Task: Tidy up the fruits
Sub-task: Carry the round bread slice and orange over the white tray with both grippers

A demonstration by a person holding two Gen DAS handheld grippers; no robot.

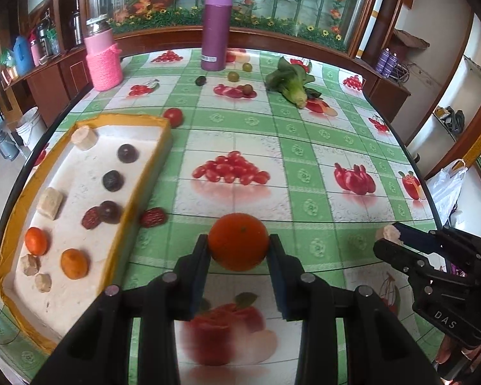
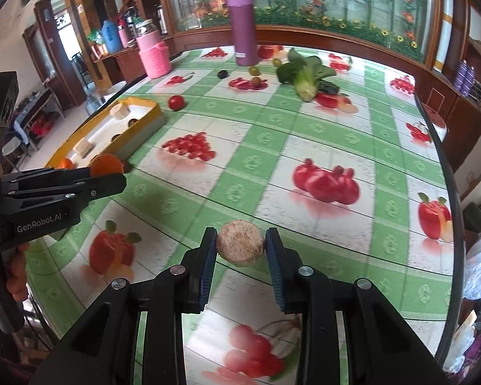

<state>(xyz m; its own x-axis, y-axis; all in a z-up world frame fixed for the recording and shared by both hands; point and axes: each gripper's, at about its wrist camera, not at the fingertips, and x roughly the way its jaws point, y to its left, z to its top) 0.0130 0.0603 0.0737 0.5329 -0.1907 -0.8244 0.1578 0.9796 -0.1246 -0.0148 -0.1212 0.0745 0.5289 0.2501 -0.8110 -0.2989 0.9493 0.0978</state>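
Note:
My left gripper (image 1: 239, 247) is shut on an orange tangerine (image 1: 238, 240) held above the table, right of the yellow-rimmed white tray (image 1: 138, 189). The tray holds two tangerines (image 1: 74, 263), dark plums (image 1: 113, 180), a red date (image 1: 91, 217) and several beige chunks (image 1: 50, 202). Another red date (image 1: 153, 217) lies just outside the tray. My right gripper (image 2: 240, 250) is shut on a round beige chunk (image 2: 240, 247) above the table. The right gripper also shows in the left wrist view (image 1: 389, 237), and the left gripper in the right wrist view (image 2: 112, 173).
On the far table lie a tomato (image 1: 173, 117), small green and dark fruits (image 1: 233, 76), a leafy green vegetable (image 1: 293, 81), a purple bottle (image 1: 215, 29) and a pink knit-covered jar (image 1: 103, 57). A wooden cabinet runs behind the table.

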